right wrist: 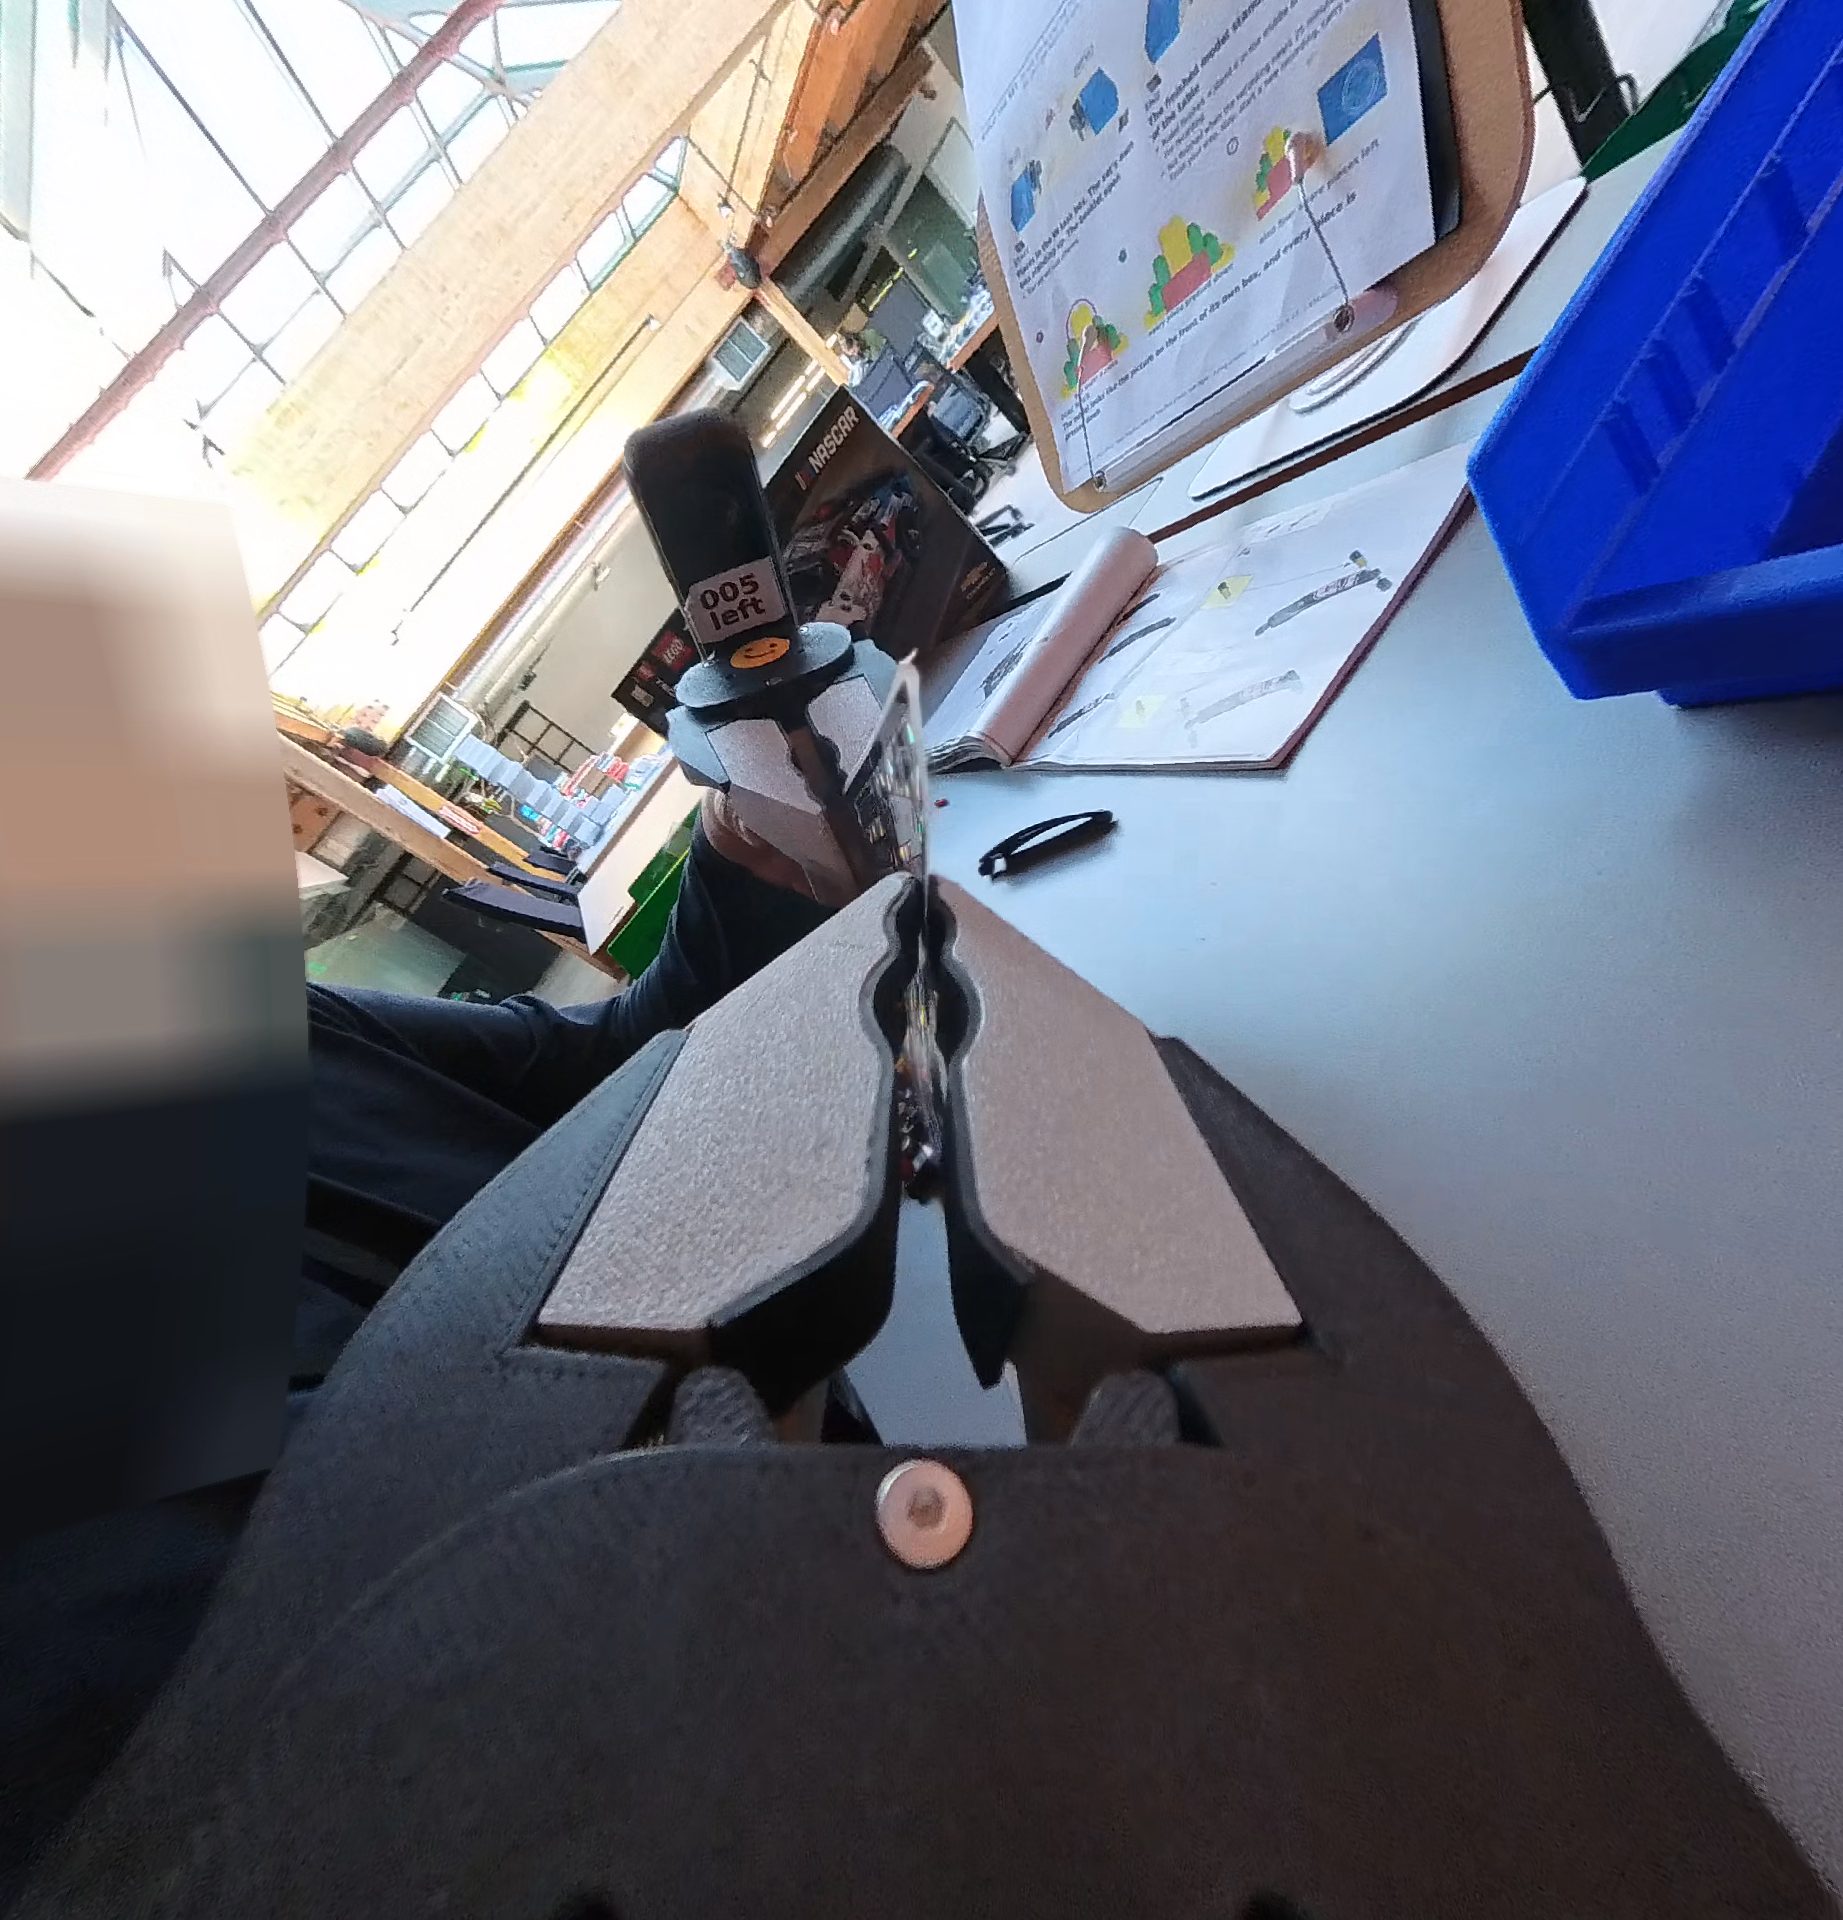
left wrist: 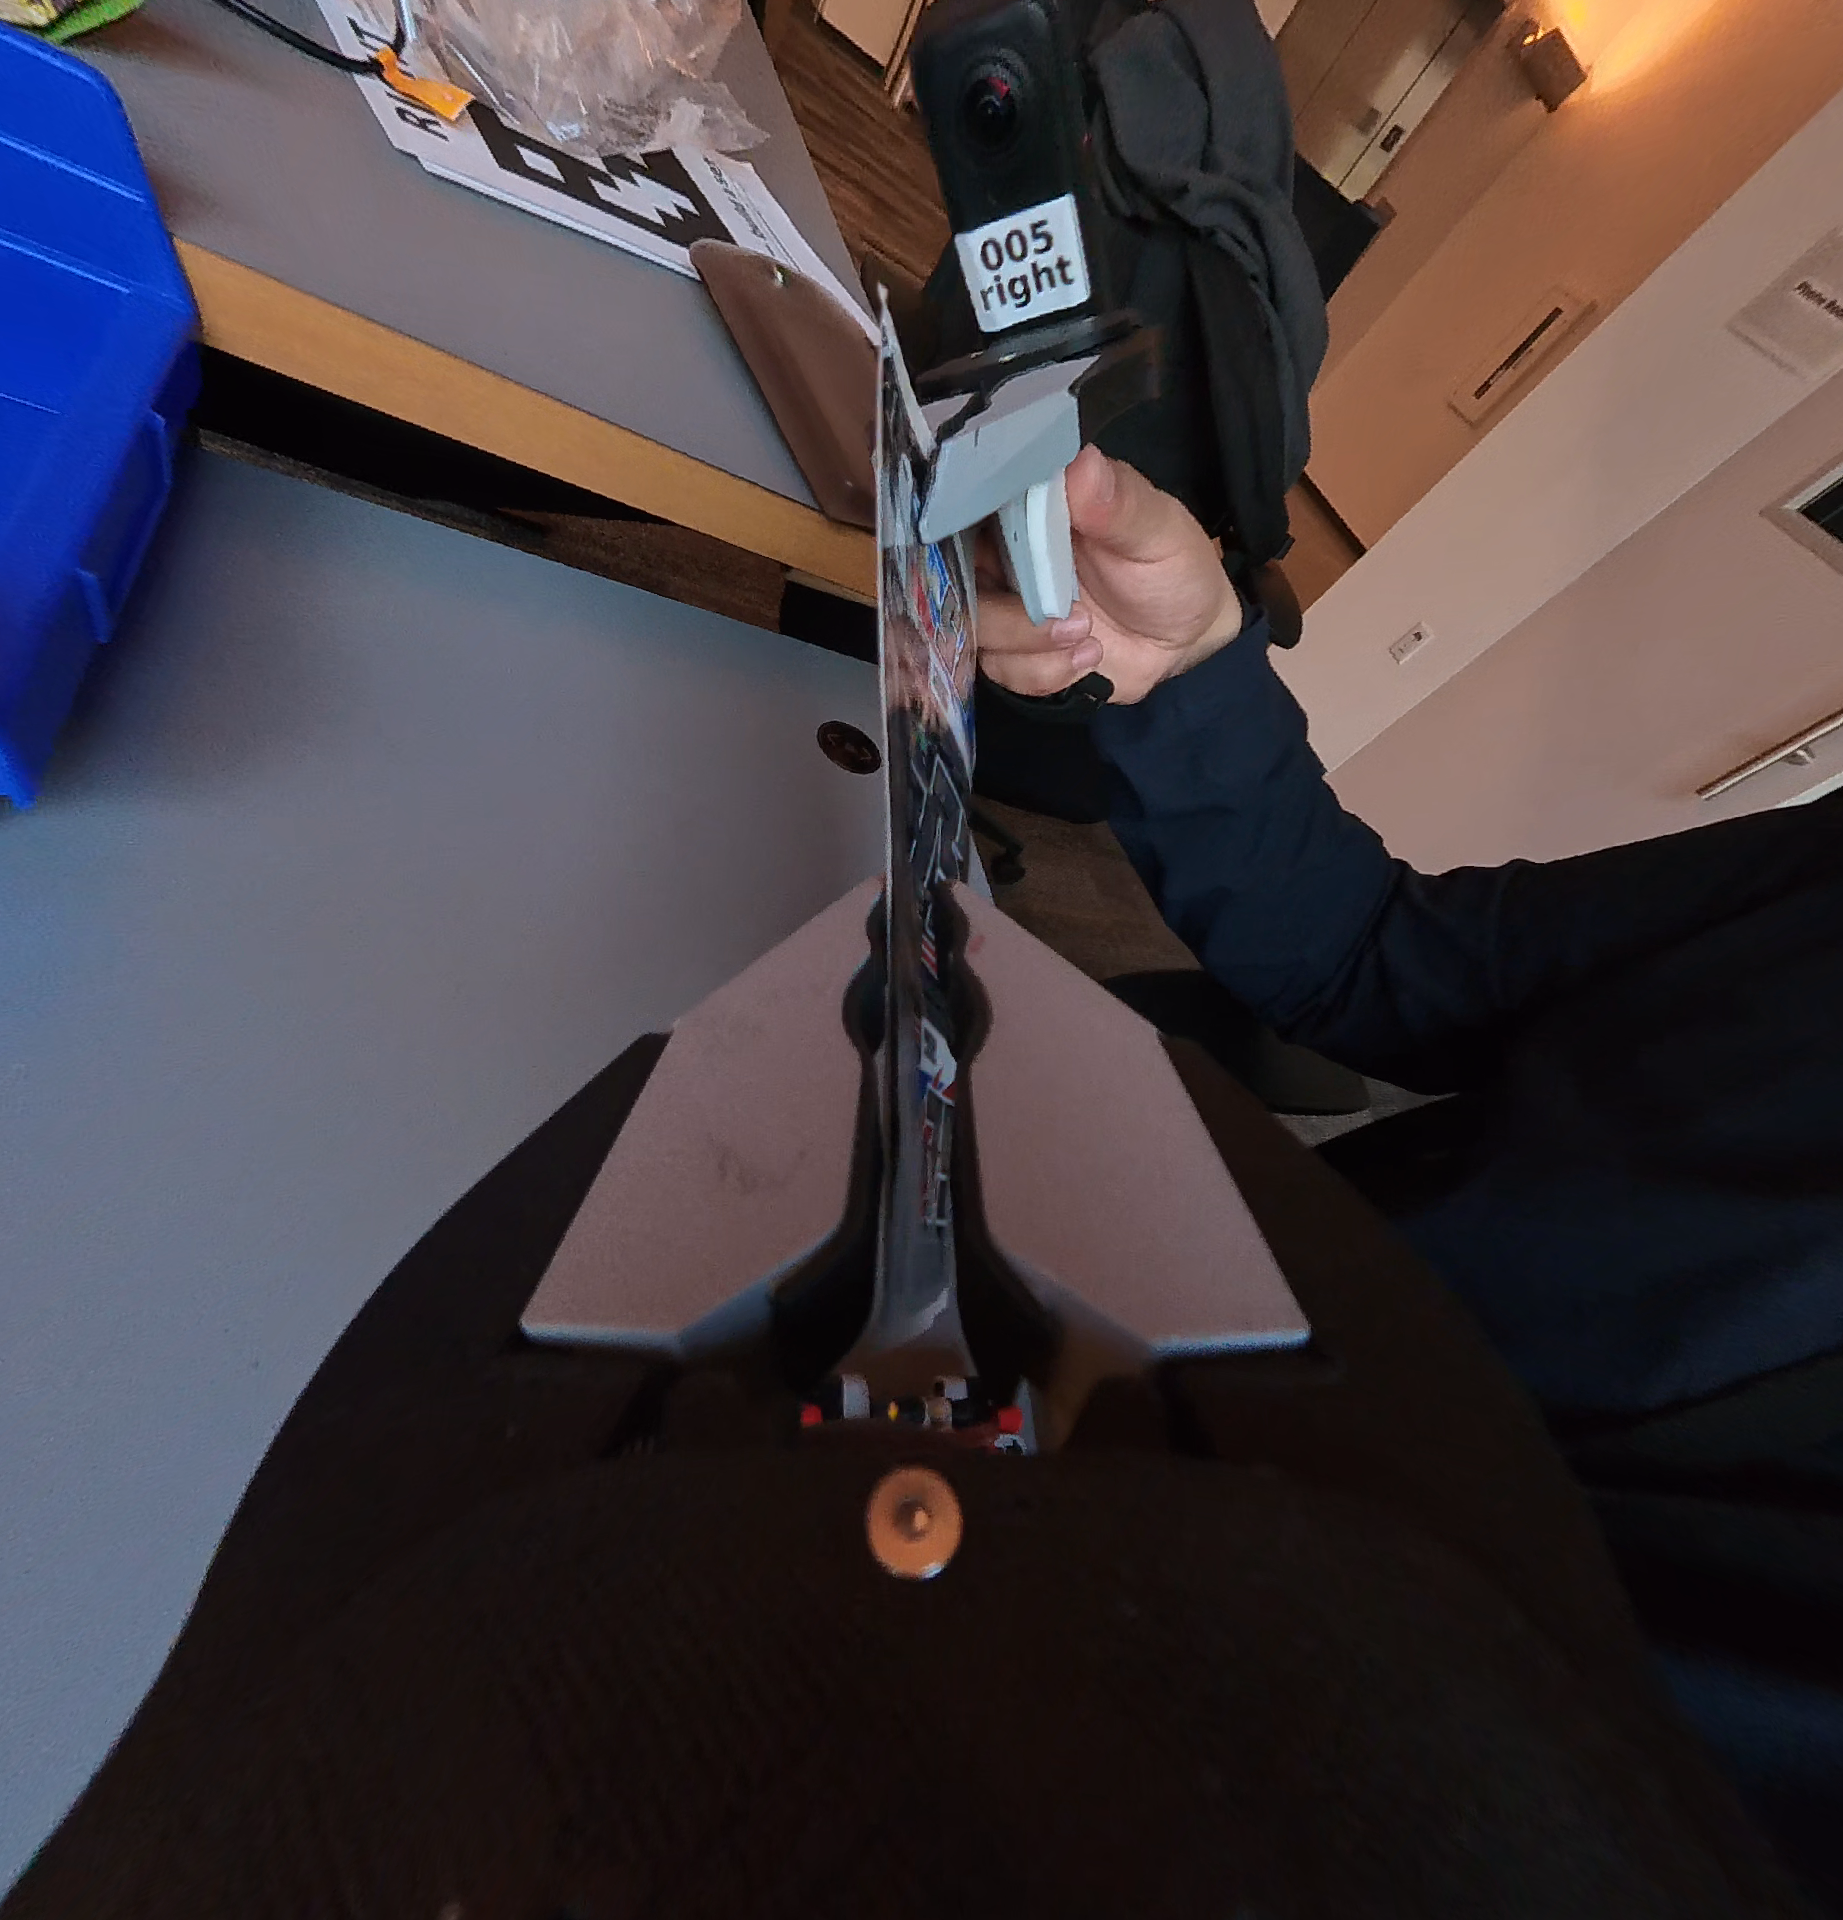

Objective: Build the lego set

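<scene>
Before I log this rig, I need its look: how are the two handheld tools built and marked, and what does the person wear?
Both the left tool and right tool have grey wedge fingers with wavy black pads on black textured bodies. Each carries a black camera with a white label; the left's mount adds an orange smiley sticker. The sleeves are dark navy.

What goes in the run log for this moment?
left gripper: jaws shut on thin printed sheet | right gripper: jaws shut on its other end | above grey table

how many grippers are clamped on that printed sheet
2: the left gripper pinches one end of the printed sheet, and the right gripper pinches the other end.
</scene>
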`<state>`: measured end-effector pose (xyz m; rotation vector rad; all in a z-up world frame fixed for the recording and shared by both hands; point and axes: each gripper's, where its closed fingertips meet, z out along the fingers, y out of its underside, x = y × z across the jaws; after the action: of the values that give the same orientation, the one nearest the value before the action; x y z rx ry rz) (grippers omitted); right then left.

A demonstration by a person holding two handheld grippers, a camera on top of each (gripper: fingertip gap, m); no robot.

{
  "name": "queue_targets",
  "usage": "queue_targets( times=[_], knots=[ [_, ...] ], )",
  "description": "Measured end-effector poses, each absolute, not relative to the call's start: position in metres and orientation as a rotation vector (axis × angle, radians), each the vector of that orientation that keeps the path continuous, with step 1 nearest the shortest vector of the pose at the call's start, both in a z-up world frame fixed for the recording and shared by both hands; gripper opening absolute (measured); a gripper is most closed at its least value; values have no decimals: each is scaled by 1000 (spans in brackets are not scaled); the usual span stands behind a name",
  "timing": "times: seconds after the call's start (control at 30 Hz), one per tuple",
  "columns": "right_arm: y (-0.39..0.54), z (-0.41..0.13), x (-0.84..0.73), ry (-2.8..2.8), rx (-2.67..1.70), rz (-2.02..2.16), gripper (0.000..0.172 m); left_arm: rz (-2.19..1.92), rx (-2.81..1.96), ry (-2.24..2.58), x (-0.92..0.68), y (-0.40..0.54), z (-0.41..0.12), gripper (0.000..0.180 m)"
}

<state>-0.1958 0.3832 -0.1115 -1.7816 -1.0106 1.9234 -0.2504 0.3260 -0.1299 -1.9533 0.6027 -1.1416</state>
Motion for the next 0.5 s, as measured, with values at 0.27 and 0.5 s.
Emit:
queue_targets(
  times=[0.27,0.5],
  knots=[
    [381,-107,-196,-1057,-1711,1911,0,-1130,-1920,553,-255,333,-127,0],
    [409,-111,-186,-1178,-1674,1211,64,-1390,-1792,469,-252,326,-103,0]
  ],
)
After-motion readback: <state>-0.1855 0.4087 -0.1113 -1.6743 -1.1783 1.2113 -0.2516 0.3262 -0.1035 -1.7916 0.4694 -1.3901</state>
